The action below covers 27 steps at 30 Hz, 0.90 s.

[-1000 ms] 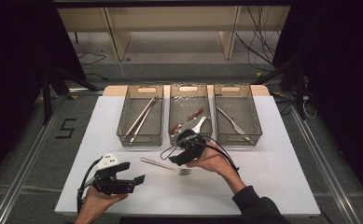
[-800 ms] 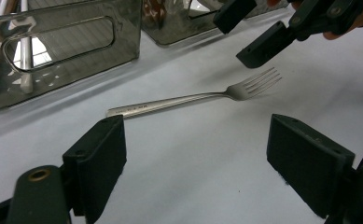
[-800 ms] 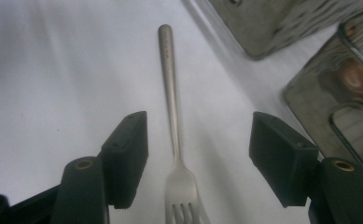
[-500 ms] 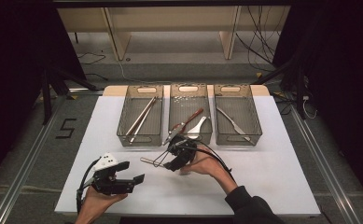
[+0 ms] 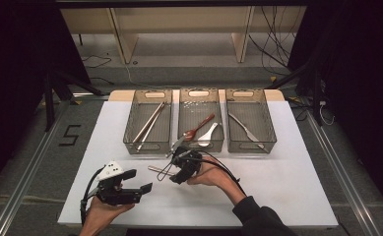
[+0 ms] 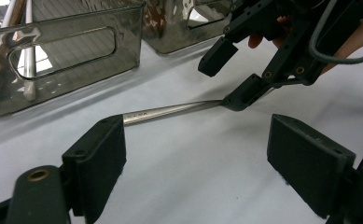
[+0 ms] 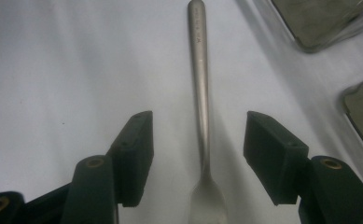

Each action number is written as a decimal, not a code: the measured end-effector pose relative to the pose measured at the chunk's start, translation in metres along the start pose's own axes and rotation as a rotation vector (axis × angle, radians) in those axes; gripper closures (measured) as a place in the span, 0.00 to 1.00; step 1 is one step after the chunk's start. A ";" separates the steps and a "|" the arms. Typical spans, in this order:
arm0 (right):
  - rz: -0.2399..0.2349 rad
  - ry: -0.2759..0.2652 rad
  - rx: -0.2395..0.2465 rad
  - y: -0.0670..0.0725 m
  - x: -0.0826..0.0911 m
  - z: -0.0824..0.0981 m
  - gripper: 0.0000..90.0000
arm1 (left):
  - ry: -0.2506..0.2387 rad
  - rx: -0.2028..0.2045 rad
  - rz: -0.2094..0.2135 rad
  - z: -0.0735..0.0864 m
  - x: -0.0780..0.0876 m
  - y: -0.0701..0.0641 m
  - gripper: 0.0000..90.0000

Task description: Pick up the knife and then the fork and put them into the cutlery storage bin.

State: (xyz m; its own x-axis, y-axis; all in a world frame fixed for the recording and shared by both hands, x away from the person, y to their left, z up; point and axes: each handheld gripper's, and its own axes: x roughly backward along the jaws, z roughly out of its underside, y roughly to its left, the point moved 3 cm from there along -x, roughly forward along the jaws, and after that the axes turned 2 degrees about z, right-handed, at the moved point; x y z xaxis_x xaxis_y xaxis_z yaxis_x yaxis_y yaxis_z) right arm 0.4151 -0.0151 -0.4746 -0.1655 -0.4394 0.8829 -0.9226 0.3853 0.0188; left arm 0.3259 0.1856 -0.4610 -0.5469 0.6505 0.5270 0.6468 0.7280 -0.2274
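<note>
White table (image 5: 287, 182) on a grey floor, three smoky bins (image 5: 200, 123) along the far edge. High view: right gripper (image 5: 175, 169) low over a steel fork (image 5: 155, 169) near the middle, left gripper (image 5: 147, 188) by the near edge. Left gripper view: wide open, nothing between. Right gripper view: jaws just closing, astride the fork (image 7: 200, 93), not yet touching.

Three grey bins (image 5: 148, 123) in row, upper centre of high view. Two chopsticks (image 5: 149, 124) in left bin. Two spoons (image 5: 199, 129) in middle bin. One knife (image 5: 245, 129) in right bin. One fork (image 7: 199, 88) on table (image 5: 287, 182), frame centre. Two grippers (image 5: 147, 188), lower left and centre.
</note>
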 end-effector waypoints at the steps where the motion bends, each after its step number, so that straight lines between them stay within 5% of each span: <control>1: -0.002 0.000 0.009 0.000 -0.001 0.000 0.49 | -0.001 -0.001 0.000 0.000 0.000 0.000 0.21; 27: -0.006 0.127 0.046 0.001 -0.021 -0.005 0.68 | -0.031 -0.006 0.003 -0.001 0.002 0.000 0.21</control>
State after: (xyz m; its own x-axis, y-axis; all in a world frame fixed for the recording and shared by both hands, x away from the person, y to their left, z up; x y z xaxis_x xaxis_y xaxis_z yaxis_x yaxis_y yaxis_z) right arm 0.4196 -0.0019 -0.4911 -0.1175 -0.3339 0.9352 -0.9389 0.3441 0.0049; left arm 0.3253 0.1862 -0.4590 -0.5606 0.6594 0.5009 0.6517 0.7245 -0.2243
